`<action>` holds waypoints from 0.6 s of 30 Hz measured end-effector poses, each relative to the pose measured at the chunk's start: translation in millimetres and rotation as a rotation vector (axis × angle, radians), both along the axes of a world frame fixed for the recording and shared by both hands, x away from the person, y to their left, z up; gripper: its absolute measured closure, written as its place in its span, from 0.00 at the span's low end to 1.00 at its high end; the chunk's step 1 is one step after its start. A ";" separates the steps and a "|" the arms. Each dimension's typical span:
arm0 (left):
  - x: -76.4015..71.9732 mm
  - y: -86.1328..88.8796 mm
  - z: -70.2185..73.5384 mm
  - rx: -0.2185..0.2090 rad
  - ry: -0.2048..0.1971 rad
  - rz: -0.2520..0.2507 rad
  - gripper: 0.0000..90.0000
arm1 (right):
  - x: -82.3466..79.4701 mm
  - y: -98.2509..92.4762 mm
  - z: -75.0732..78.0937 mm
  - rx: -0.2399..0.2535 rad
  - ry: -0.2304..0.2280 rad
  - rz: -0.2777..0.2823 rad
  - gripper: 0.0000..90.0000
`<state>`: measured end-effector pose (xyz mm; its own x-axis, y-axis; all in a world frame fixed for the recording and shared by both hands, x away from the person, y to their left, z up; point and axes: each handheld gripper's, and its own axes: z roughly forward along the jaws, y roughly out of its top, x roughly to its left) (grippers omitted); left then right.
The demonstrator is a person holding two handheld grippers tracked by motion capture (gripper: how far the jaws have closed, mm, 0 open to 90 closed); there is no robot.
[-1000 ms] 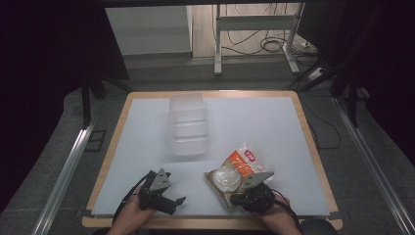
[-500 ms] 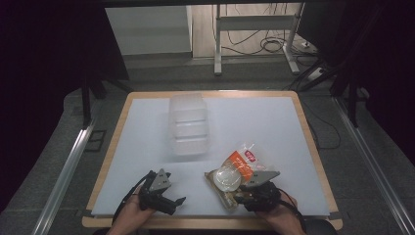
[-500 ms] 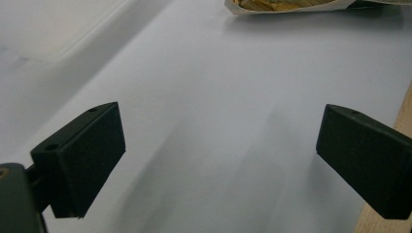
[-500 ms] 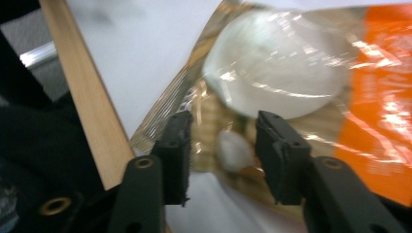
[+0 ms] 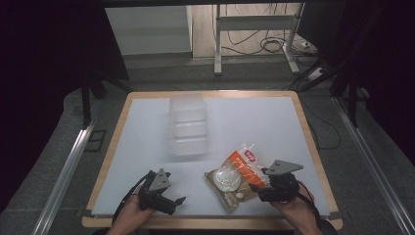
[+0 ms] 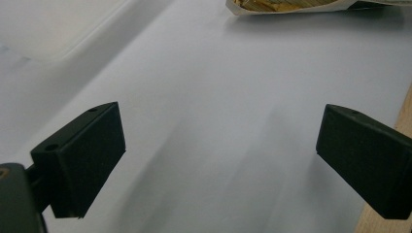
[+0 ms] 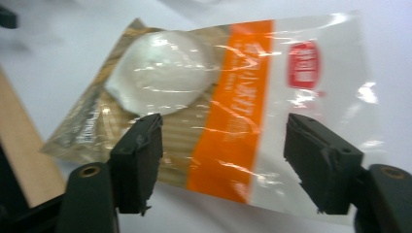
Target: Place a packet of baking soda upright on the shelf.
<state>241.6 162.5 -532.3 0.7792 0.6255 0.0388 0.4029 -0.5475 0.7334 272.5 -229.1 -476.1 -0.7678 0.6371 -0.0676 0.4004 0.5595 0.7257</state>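
Both hands come in from the near edge, each w/ a gripper held low. The left gripper sits w/ its fingers wide apart, nothing between them. The right gripper has just been opening; its fingers stand apart, gripping nothing.

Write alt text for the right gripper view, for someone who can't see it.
A clear snack packet with an orange stripe, a red label and a round white item inside lies flat on the white table. The right gripper is just above its near edge; its black jaws have just been opening and stand apart without pressing on it. A strip of the table's wooden edge shows at left.
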 end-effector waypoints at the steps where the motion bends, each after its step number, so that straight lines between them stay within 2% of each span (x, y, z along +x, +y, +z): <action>1: 0.0 -0.1 0.0 0.001 0.000 0.000 0.04 | 0.5 -1.2 0.7 0.000 -0.001 -0.008 0.29; 10: 0.3 -0.2 -0.4 0.000 0.003 0.001 0.04 | 14.6 -17.7 5.3 -0.012 -0.023 -0.101 0.25; 11: 0.4 -0.2 -0.4 0.000 0.003 0.001 0.04 | 19.6 -22.0 5.8 -0.004 -0.020 -0.122 0.24; 16: 0.4 -0.2 -0.6 0.000 0.004 0.001 0.04 | 29.3 -28.2 5.9 0.001 -0.004 -0.147 0.24; 18: 0.6 -0.3 -0.6 0.000 0.004 0.001 0.04 | 38.6 -31.4 4.4 0.018 0.025 -0.152 0.24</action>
<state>242.2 162.2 -532.9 0.7788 0.6263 0.0355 0.4067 -0.5473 0.7315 311.2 -260.4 -471.7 -0.6635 0.7473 -0.0374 0.4975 0.4780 0.7239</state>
